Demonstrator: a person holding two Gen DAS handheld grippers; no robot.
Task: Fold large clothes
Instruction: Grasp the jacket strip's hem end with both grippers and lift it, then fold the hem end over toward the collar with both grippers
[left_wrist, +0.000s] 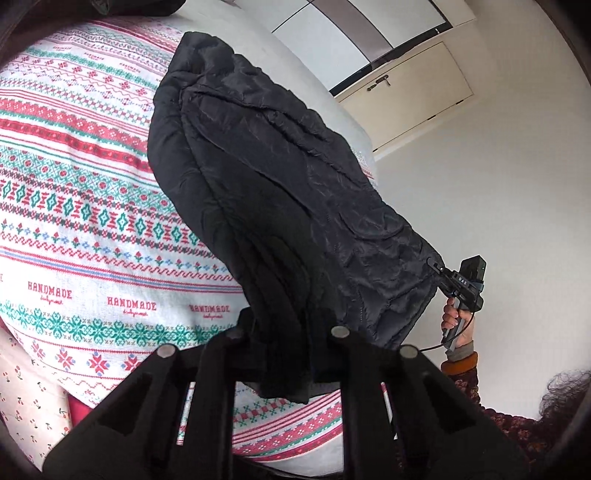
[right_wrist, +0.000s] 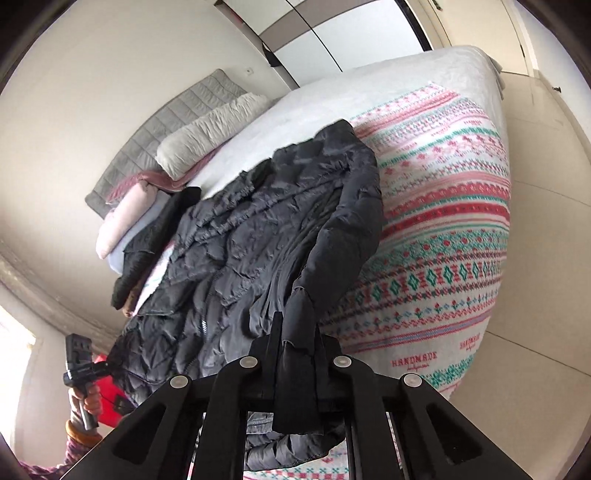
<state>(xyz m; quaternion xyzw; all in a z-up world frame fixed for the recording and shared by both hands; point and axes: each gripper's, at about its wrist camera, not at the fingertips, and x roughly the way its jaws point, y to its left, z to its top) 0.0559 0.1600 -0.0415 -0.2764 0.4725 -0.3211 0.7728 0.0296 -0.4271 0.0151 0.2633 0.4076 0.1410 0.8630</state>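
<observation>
A black quilted jacket (left_wrist: 280, 177) lies lengthwise on the bed, its near end lifted off the patterned blanket (left_wrist: 74, 192). In the left wrist view my left gripper (left_wrist: 286, 325) is shut on a bunched fold of the jacket's hem. My right gripper (left_wrist: 439, 268) shows at the right of that view, pinching the other corner of the hem. In the right wrist view my right gripper (right_wrist: 295, 341) is shut on a fold of the jacket (right_wrist: 258, 236). My left gripper (right_wrist: 101, 369) grips the far corner at the lower left, with a hand on its handle.
The knit-pattern blanket (right_wrist: 443, 258) covers the bed's near half. Pillows (right_wrist: 210, 129) and a grey headboard (right_wrist: 162, 125) are at the far end. Folded clothes (right_wrist: 122, 225) and a dark garment (right_wrist: 147, 254) lie beside the jacket. Cupboard doors (left_wrist: 417, 96) stand beyond the bed.
</observation>
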